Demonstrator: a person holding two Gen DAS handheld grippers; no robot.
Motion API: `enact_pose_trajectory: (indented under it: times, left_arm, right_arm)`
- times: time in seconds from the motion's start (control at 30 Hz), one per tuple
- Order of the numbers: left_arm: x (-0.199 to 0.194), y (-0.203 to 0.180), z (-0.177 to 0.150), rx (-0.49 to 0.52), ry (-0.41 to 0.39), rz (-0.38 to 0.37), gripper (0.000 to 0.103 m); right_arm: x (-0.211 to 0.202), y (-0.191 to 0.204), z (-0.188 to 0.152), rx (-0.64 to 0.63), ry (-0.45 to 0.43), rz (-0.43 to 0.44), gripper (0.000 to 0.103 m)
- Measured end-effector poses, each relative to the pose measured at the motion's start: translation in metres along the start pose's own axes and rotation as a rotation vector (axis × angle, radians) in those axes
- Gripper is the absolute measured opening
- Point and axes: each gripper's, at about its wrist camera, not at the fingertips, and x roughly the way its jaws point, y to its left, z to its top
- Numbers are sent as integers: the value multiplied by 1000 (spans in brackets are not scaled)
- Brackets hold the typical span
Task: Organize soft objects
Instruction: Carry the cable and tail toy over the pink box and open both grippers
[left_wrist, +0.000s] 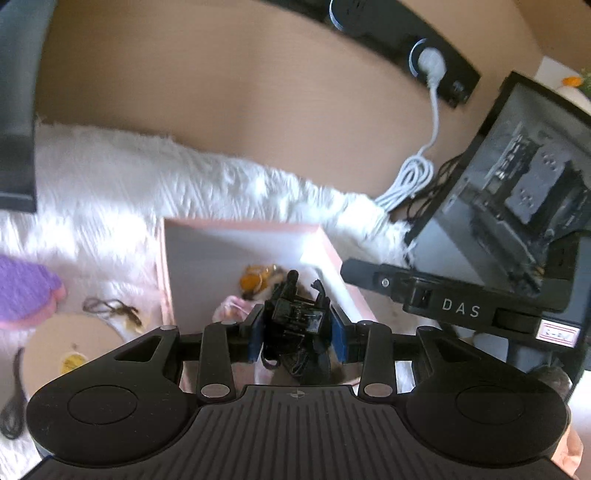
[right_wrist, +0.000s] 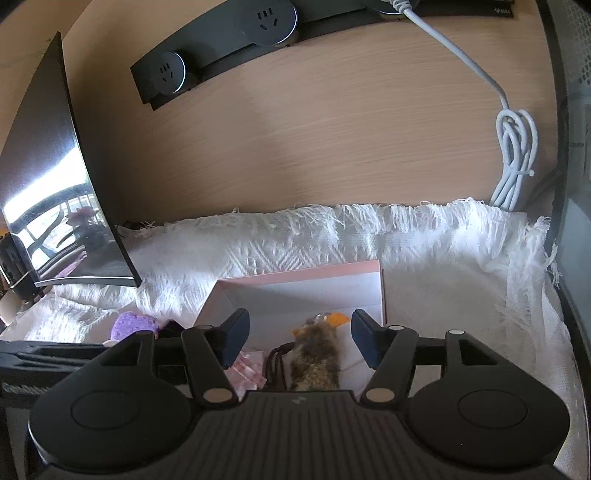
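A pink box (left_wrist: 332, 254) with a white inside lies on the white fringed cloth (left_wrist: 147, 184); it also shows in the right wrist view (right_wrist: 303, 275). My left gripper (left_wrist: 298, 334) is shut on a black object with cords (left_wrist: 295, 314), held over the box. My right gripper (right_wrist: 299, 341) is open above the box, empty. Below it lie a brown furry toy with an orange tip (right_wrist: 314, 360), a pink item (right_wrist: 247, 369) and dark cords (right_wrist: 277, 365). A purple soft item (left_wrist: 26, 291) lies left of the box; it also shows in the right wrist view (right_wrist: 133, 325).
A round beige disc (left_wrist: 66, 350) and a dark cord (left_wrist: 110, 306) lie at the left. A monitor (right_wrist: 48, 192) stands at the left, a computer case (left_wrist: 517, 177) at the right. A power strip (right_wrist: 221, 48) and white cable (right_wrist: 513, 147) are on the wooden wall.
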Motion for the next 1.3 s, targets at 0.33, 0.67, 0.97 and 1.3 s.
enact_pose_trajectory:
  times: [0.33, 0.67, 0.97, 1.3]
  left_arm:
    - [-7, 29, 8, -95, -117, -114, 40]
    - [84, -46, -28, 485, -25, 392, 44]
    - [93, -41, -29, 345, 98, 157, 39]
    - [50, -27, -12, 201, -8, 64, 39]
  right_arm:
    - [2, 15, 6, -46, 3, -6, 63]
    - [12, -22, 2, 22, 9, -67, 68]
    - [11, -19, 0, 6, 10, -55, 68]
    - [8, -19, -1, 11, -11, -52, 68]
